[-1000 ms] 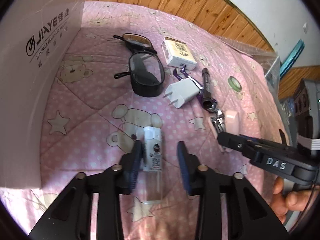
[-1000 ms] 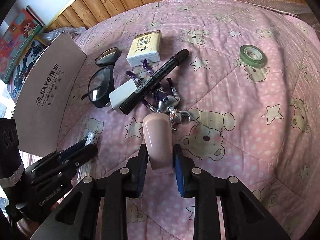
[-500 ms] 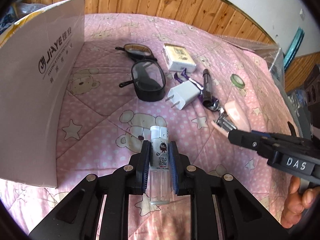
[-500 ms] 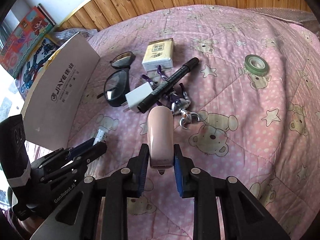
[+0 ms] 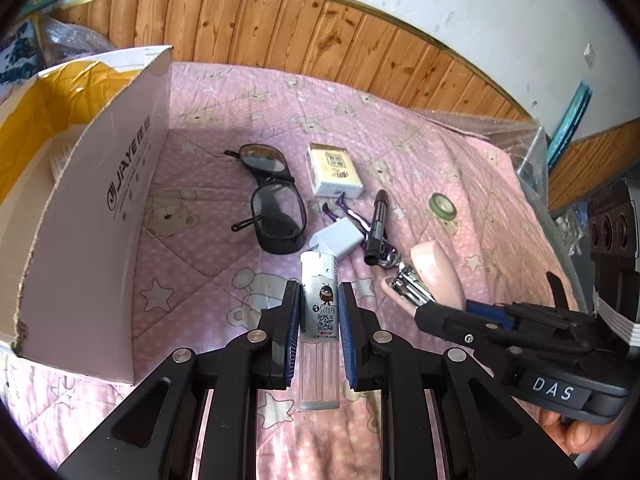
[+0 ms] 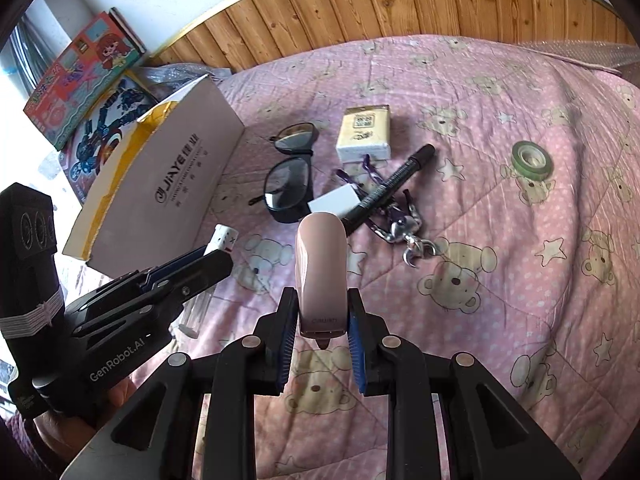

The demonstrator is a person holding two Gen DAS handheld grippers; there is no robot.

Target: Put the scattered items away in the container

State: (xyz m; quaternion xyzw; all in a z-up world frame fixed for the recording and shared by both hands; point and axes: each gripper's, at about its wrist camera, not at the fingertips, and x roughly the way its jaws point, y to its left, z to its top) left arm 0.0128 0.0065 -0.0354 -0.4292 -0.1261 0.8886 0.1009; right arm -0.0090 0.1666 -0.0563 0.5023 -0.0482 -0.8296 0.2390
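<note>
On cardboard box (image 5: 120, 208), "JiAYE" lettering

The box (image 5: 132, 216) is showing "JiAYE" beside a round logo on its outer wall, with smaller lines under it too fine to read. The right hand-held gripper (image 5: 440, 312) is carrying "DAS" in white letters on its body. The left hand-held gripper (image 6: 216, 258) is carrying "GenRobot.AI". The lighter (image 5: 320, 308) is showing a QR code and what is possibly "50001". The stapler (image 6: 320, 268) is bearing a faint, unreadable brand word.
</note>
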